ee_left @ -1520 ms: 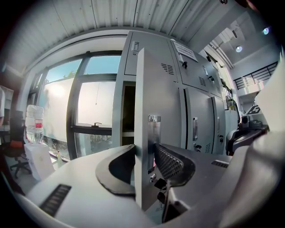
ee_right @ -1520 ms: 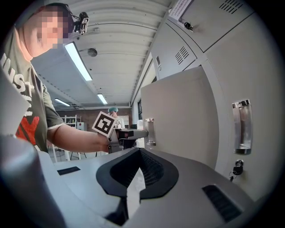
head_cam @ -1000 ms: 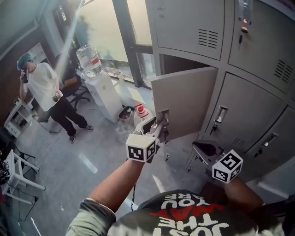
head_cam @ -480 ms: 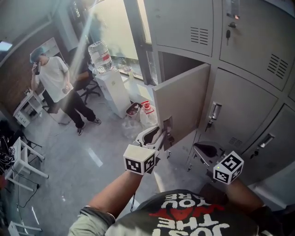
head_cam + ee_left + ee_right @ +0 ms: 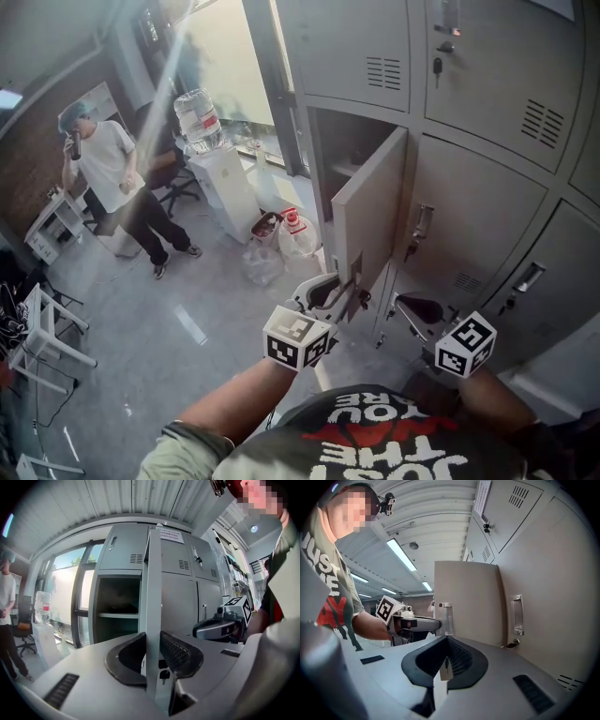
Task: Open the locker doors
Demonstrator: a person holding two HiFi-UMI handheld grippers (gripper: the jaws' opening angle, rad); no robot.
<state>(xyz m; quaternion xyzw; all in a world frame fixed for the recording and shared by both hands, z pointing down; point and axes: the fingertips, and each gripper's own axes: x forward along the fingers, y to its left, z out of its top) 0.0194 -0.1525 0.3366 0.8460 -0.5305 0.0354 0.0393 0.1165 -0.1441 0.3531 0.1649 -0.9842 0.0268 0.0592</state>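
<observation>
The grey locker door stands swung out, edge-on in the left gripper view. My left gripper is shut on its free edge near the lock; the jaws have just been closing and both pads press on the door's edge. A key hangs from the lock just below. The open compartment shows a shelf inside. My right gripper is lower right, in front of the neighbouring closed locker, shut and holding nothing. The right gripper view shows the door's outer face.
A person stands at the far left beside a water dispenser. Plastic bags lie on the floor near the lockers. The closed locker's handle is to the right. A white rack sits at the left edge.
The door has swung further open, from nearly facing me to nearly edge-on. My left gripper has travelled with its edge, down and to the right. The right gripper has barely shifted.
</observation>
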